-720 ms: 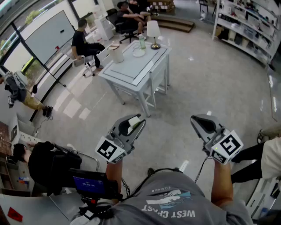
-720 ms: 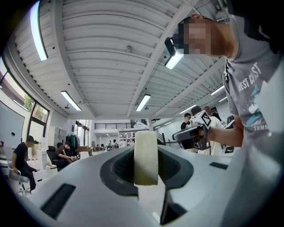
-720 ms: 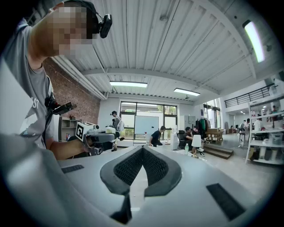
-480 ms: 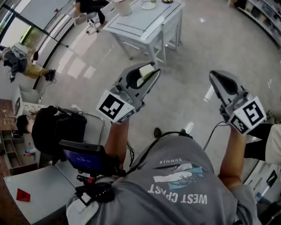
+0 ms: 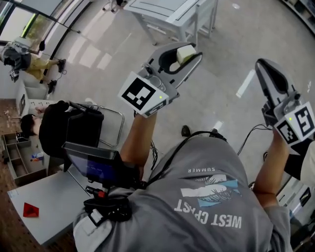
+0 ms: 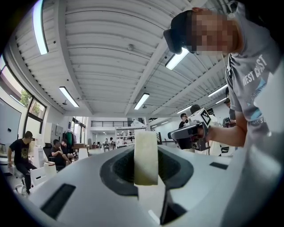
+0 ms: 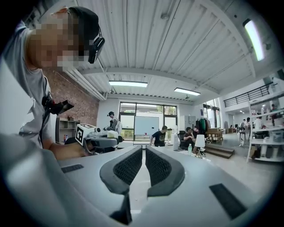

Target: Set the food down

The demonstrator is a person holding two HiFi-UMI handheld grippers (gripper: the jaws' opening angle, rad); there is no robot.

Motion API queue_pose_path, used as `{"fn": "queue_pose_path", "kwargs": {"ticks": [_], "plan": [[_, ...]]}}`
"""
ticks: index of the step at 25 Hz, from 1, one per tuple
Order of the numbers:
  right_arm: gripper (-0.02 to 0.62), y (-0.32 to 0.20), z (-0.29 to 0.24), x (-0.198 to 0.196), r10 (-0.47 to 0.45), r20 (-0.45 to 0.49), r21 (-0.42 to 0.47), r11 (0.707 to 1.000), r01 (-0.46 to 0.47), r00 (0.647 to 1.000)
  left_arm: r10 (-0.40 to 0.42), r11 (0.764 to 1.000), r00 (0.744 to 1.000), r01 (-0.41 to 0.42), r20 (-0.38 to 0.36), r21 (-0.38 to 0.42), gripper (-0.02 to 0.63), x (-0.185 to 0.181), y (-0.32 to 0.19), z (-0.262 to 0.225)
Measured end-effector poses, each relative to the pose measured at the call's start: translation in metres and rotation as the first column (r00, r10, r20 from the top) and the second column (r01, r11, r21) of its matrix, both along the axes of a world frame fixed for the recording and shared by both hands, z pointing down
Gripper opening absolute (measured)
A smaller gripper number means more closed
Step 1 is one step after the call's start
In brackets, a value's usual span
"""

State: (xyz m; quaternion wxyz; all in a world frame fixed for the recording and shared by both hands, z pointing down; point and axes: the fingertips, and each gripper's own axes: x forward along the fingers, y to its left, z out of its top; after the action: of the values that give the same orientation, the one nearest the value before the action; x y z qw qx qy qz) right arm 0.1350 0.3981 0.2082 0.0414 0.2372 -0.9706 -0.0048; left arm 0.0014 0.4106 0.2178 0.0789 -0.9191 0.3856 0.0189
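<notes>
Head view: left gripper (image 5: 197,53) pinches the food block (image 5: 185,52), a pale cream slab, its flat faces against the jaws. It's held in the air over bare floor, with the white table (image 5: 170,9) beyond it and apart from it. Right gripper (image 5: 261,64) is well off to the side, jaws pressed all but together, empty. Containers: open compartment tray (image 5: 15,170) at the left edge holds small bits, too small to ID. Black bag (image 5: 69,130) sits near the person's left side, contents not visible. Red folded piece (image 5: 30,210) lies on a grey desk (image 5: 54,216). Writing: grey T-shirt (image 5: 206,197) reads "SUMMER" and "WEST COAST", upside down from this camera. Marker cube (image 5: 142,93) on the left gripper carries a black-and-white square pattern. Left gripper view: the block stands upright, dead centre between the two jaws, clamped from both sides, top edge above the jaw line. The right gripper shows off to the right in the person's hand, and "WEST COAST" reads along the shirt. Seated people (image 6: 22,153) are at far left. Right gripper view: dark ribbed pads (image 7: 128,167) face each other across a thin slit, empty. The left gripper shows at the left with the block in its tips. Further back, a table lamp (image 7: 200,142) and a bottle (image 7: 190,148) stand on the white table; can't tell what's in the bottle, and its label is too small to read.
</notes>
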Motion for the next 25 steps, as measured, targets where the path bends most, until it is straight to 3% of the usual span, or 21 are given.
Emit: {"fn": "queue_pose_path", "kwargs": {"ticks": [7, 11, 19, 25], "plan": [[0.008, -0.008, -0.021, -0.016, 0.043, 0.008, 0.029, 0.999, -0.043, 0.999, 0.028, 1.000, 1.000, -0.028, -0.010, 0.009, 0.101, -0.011, -0.013, -0.005], [0.008, 0.011, -0.005, -0.026, 0.050, 0.013, 0.023, 0.998, -0.051, 0.999, 0.040, 0.999, 0.999, -0.040, -0.005, 0.009, 0.101, -0.022, 0.004, 0.009], [0.008, -0.058, 0.004, 0.009, 0.015, 0.027, -0.002, 1.000, -0.015, 1.000, 0.005, 1.000, 1.000, -0.005, 0.005, -0.017, 0.101, 0.017, -0.055, 0.017], [0.008, -0.078, 0.026, 0.030, -0.024, 0.049, -0.009, 1.000, 0.024, 0.999, -0.021, 1.000, 1.000, 0.021, 0.020, 0.002, 0.101, 0.036, -0.071, 0.025]]}}
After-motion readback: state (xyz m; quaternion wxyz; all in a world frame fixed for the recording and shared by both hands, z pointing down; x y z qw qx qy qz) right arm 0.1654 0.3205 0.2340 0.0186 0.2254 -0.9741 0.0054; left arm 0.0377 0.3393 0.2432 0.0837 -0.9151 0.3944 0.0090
